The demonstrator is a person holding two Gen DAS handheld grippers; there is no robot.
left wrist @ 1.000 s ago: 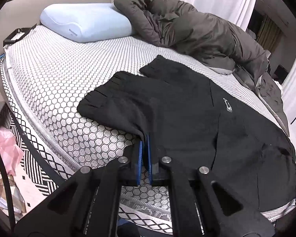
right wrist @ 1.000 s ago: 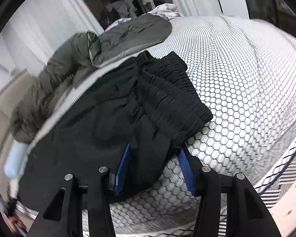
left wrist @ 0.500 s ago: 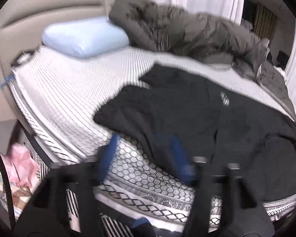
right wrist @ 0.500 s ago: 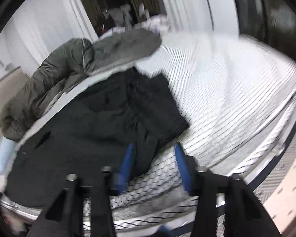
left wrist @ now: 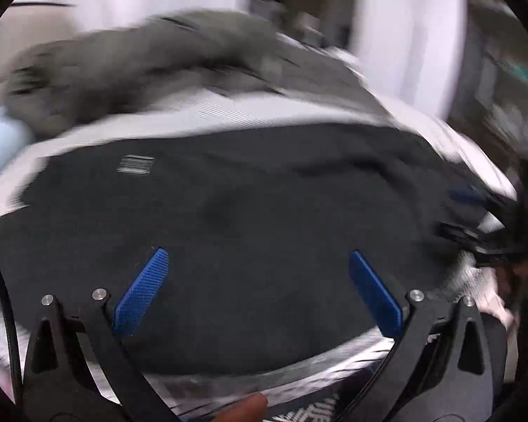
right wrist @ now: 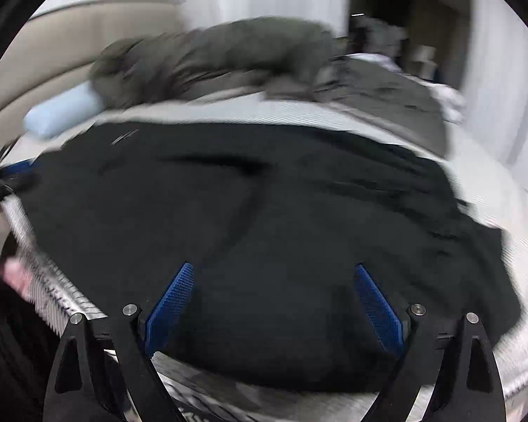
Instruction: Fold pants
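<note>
Black pants [left wrist: 264, 193] lie spread flat across the white patterned mattress [left wrist: 228, 112], and they also fill the middle of the right wrist view [right wrist: 264, 211]. My left gripper [left wrist: 257, 253] hovers over their near edge. Its jaws are opening wide and the blue pads [left wrist: 140, 292] hold nothing. My right gripper [right wrist: 274, 268] is over the near edge too, jaws opening, with nothing pinched between its pads [right wrist: 380, 313]. Both views are smeared by motion. A dark blur with blue at the right of the left wrist view looks like the other gripper [left wrist: 475, 232].
A crumpled grey jacket [right wrist: 228, 49] lies along the far side of the bed, beside a pale blue pillow [right wrist: 60, 112] by the beige headboard. White curtains [left wrist: 404, 35] hang behind. The bed's near edge [right wrist: 52, 299] runs just under the grippers.
Both grippers let go of the pants' edge and opened wide. Both swung sideways and rolled, so each view now faces the middle of the pants.
</note>
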